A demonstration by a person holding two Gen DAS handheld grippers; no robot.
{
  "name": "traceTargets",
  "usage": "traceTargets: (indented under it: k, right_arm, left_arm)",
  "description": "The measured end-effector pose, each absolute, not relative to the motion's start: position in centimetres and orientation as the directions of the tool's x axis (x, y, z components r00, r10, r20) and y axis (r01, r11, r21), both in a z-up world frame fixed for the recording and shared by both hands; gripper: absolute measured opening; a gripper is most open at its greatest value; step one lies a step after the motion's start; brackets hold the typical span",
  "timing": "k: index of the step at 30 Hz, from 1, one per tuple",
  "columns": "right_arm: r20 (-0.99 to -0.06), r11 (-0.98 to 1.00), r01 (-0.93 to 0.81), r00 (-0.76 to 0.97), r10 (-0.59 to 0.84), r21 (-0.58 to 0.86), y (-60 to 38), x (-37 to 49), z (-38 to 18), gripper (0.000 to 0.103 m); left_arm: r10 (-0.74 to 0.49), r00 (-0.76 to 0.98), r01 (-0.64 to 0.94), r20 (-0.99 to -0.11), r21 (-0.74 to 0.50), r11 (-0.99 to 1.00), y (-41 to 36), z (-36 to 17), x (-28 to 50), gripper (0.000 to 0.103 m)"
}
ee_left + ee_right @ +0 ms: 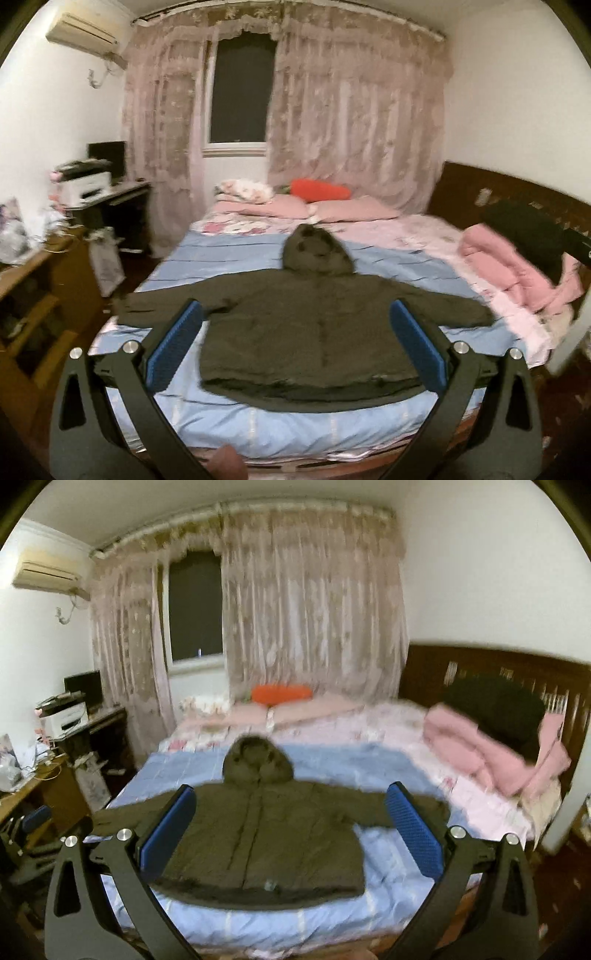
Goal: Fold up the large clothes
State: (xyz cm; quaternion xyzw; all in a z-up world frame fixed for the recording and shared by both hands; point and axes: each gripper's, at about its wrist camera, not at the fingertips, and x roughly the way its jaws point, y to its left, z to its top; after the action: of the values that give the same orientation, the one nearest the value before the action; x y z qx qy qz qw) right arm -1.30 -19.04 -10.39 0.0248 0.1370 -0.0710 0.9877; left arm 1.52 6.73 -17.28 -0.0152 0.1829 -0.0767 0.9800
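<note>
Ahead of both grippers, on the blue sheet at the near end of the bed (229,421), the jacket (314,332) lies spread flat, front up, sleeves out to either side. Going left to right: the left sleeve (155,306) reaches to the bed's left edge and seems to hang a little over it; the body sits in the middle with its closure strip running away from the cameras; the right sleeve (417,805) ends on the sheet, short of the pink bedding (491,753) piled at the right. Its hood (256,762) points away toward the pillows, and the hem (314,393) is the edge closest to the jaws. So the collar-to-hem axis runs straight away from the person, while the longer sleeve-to-sleeve span runs across the bed. The left gripper (295,343) has its jaws wide apart, holding nothing, and hovers clear of the cloth, centred on the body. The right gripper (291,827) is likewise spread and empty, and from it the jacket sits left of centre, so this hand stands off toward the right sleeve. By that reading each hand is nearer its own sleeve, and a first fold would probably bring the sleeves inward across the body. Both views are blurred, so fine detail of the fabric cannot be told.
</note>
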Motion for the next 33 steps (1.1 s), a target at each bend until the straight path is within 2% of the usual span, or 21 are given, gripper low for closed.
traceTargets:
  k: [3,5,7,9,15,25,33]
  right_arm:
    - [-0.148,0.990,0.139,0.979,-0.140,-0.017,-18.8,-3.1,-10.2,0.102]
    - [-0.116,0.987,0.150,0.981,-0.157,-0.061,-18.3,-3.4,-10.5,0.102]
    - [-0.107,0.985,0.151,0.981,-0.159,-0.082,-18.3,-3.2,-11.0,0.102]
    - [-0.106,0.982,0.168,0.979,-0.177,-0.090,-18.6,-2.7,-11.4,0.102]
    - [-0.104,0.970,0.239,0.964,-0.244,-0.051,-20.4,-1.7,-13.5,0.102]
    - [-0.096,0.967,0.253,0.962,-0.254,-0.030,-21.8,1.5,-17.4,0.102]
    - [-0.137,0.973,0.228,0.965,-0.223,0.024,-23.7,5.3,-23.3,0.102]
  left_arm:
    - [-0.094,0.922,0.090,-0.374,-0.029,0.996,6.9,-17.7,2.1,0.101]
    - [-0.059,0.924,0.055,-0.377,-0.022,0.998,7.3,-17.9,2.4,0.101]
    - [-0.086,0.924,0.070,-0.372,-0.055,0.996,8.0,-18.3,2.8,0.101]
    - [-0.114,0.927,0.093,-0.357,-0.075,0.993,8.5,-18.5,3.0,0.101]
    - [-0.096,0.938,0.073,-0.334,-0.081,0.994,10.1,-20.3,5.0,0.101]
    - [0.030,0.907,-0.029,-0.421,0.010,1.000,11.9,-24.5,9.5,0.101]
    - [0.089,0.865,-0.095,-0.493,0.013,0.995,14.8,-27.8,13.9,0.101]
